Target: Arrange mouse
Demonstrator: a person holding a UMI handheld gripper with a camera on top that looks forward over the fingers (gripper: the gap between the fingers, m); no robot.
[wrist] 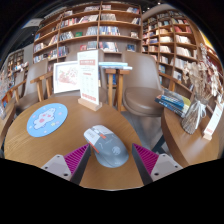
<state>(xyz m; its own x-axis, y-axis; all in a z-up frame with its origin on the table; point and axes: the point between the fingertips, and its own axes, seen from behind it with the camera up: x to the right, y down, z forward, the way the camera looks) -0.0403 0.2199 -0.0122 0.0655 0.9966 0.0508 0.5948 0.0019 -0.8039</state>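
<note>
1. We see the hand-held gripper (pixel 111 160) with its two fingers spread apart, one magenta pad (pixel 76 157) at about 7 o'clock and the other at about 5 o'clock.
2. The mouse (pixel 106 146), pale grey-white, lies on the round wooden desk (pixel 60 146) between the fingers, with a gap showing on either side, so we read the fingers as open and not pressing on it.
3. A round light-blue mouse pad (pixel 47 120) lies on the desk at about 9 o'clock, well apart from the mouse.
4. A small sign stand (pixel 89 88) stands upright at the far edge of the desk, at about 12 o'clock from the mouse.
5. A grey chair (pixel 146 88) stands beyond the desk at about 2 o'clock.
6. Bookshelves (pixel 90 25) full of books line the back wall.
7. A second desk (pixel 190 140) shows at about 3 o'clock.
</note>
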